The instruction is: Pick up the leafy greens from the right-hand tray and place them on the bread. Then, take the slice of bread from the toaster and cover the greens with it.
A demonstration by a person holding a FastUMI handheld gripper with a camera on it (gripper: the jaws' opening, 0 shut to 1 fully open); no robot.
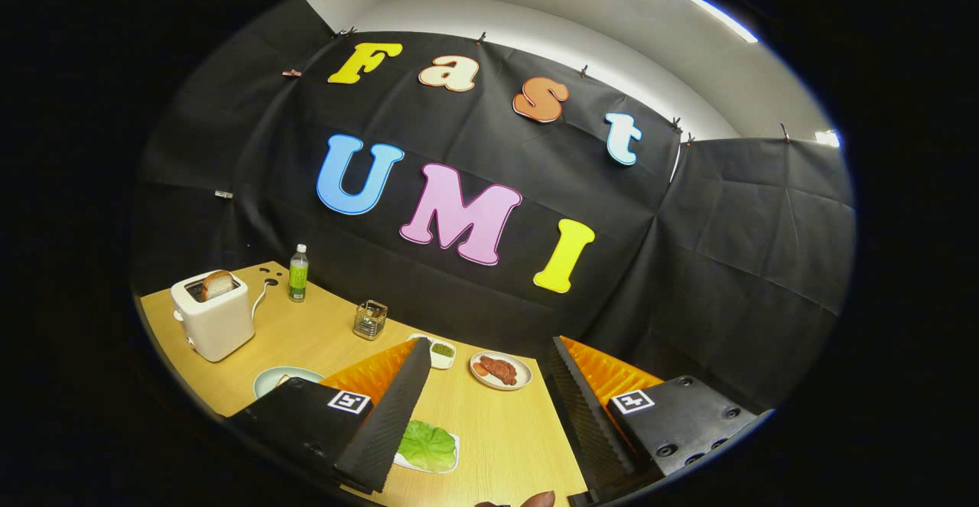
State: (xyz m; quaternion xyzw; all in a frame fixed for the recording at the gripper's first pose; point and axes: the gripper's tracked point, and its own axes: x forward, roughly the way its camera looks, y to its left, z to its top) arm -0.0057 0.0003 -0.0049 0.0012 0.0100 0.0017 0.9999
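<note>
Hovering w/ fingers spread wide, nothing held; leafy greens between them, meat plate and sauce dish beyond, toaster w/ bread far off on table.

on the wooden desk we see a toaster, bottle, glass holder and several plates, one with meat.

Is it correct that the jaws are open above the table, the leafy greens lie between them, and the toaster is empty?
Not quite: the gripper view shows the toaster holding a slice of bread. The rest holds: the gripper has its jaws open, leafy greens between them.
</note>
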